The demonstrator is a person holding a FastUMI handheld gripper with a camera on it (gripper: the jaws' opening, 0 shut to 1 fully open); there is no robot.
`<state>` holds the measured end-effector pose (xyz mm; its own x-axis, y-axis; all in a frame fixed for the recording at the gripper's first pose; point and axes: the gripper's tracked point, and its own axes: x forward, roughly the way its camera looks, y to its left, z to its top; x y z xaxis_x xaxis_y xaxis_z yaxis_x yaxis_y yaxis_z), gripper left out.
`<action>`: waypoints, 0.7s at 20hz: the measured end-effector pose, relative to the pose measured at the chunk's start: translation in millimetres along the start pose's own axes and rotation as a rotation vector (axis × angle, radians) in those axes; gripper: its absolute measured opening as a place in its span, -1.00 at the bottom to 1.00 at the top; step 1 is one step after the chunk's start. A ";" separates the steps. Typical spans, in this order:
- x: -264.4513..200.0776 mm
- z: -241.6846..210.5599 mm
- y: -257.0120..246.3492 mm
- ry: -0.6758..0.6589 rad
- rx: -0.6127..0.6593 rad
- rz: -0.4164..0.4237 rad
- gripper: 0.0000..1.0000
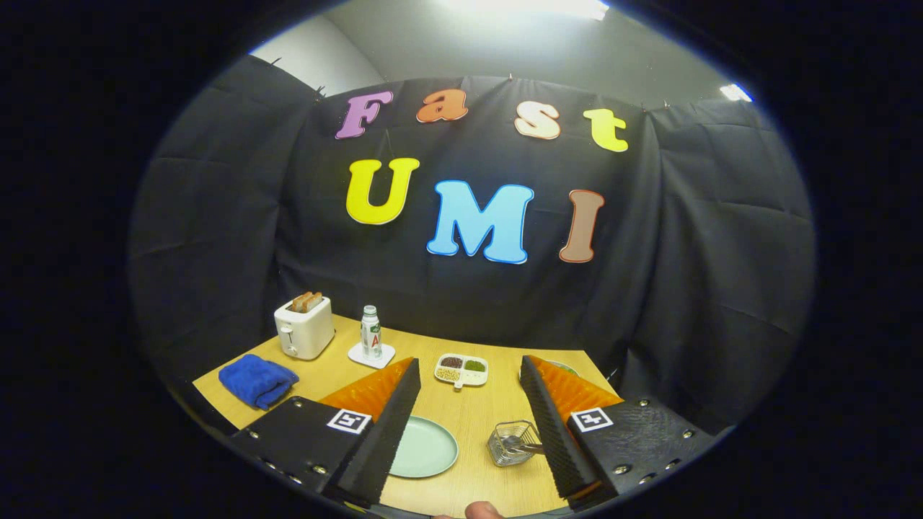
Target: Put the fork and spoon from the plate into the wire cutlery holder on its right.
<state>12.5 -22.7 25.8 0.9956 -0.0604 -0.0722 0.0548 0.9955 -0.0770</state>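
Observation:
My gripper (469, 382) hangs open above the wooden table with nothing between its fingers. Below and between the fingers lies a pale green plate (425, 448), partly hidden by the left finger (382, 425); its visible surface is bare. To the plate's right stands the wire cutlery holder (512, 442), just inside the right finger (551, 425). Metal cutlery rests in the holder, a handle poking out toward the right finger. I cannot tell which pieces they are.
Beyond the fingers sits a small divided dish (461, 369) of grains. Farther left are a bottle (371, 333) on a white coaster, a white toaster (304, 328) with bread and a folded blue cloth (257, 380). A fingertip (482, 510) shows at the table's near edge.

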 end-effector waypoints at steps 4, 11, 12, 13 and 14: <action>-0.5 7.6 1.1 -0.060 0.004 -0.030 0.87; -6.5 12.1 19.4 -0.137 0.008 -0.053 0.87; -6.3 10.0 23.9 -0.129 0.006 -0.051 0.87; -2.9 12.0 30.8 -0.133 0.011 -0.040 0.87; -1.7 14.7 40.0 -0.151 0.015 -0.023 0.87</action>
<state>14.1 18.3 37.4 0.9942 -0.0722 0.0795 0.0773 0.9951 -0.0624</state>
